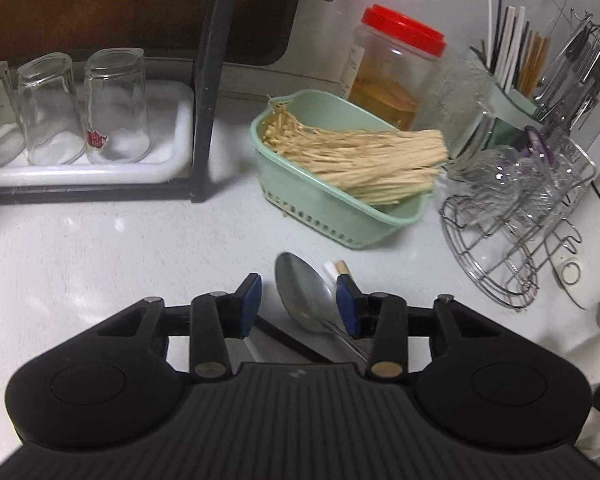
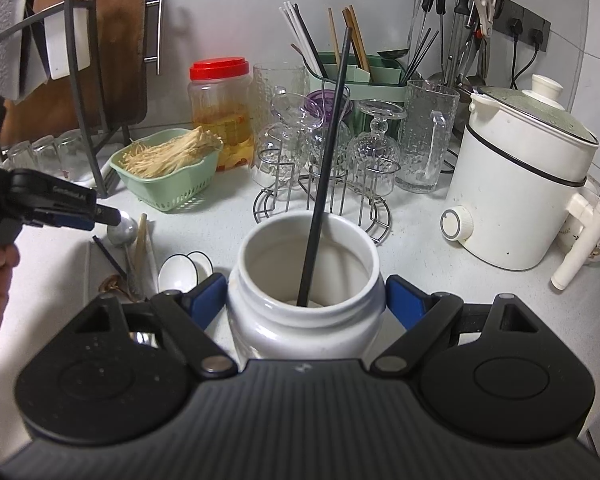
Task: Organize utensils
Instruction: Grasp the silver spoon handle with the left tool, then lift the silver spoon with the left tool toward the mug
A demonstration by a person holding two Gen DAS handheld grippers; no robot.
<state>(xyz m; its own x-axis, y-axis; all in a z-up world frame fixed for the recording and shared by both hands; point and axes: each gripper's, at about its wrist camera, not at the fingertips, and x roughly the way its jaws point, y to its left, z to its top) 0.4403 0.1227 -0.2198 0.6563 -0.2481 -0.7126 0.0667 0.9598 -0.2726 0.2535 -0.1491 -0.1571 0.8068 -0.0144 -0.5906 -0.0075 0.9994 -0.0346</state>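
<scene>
Spoon-picking is the step in hand: the left claw hangs open astride the metal spoon lying on the bench. Right claw clamps the white jar, one black chopstick standing inside. Next, I judge, close on the spoon.

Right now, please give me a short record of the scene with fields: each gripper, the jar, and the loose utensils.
right gripper: shut on the white jar, a pad on each side
jar contents: one black chopstick, leaning on the rim
left gripper: open, over the metal spoon, not pressing it
loose utensils: spoon, chopsticks and a white ceramic spoon lying on the counter
</scene>
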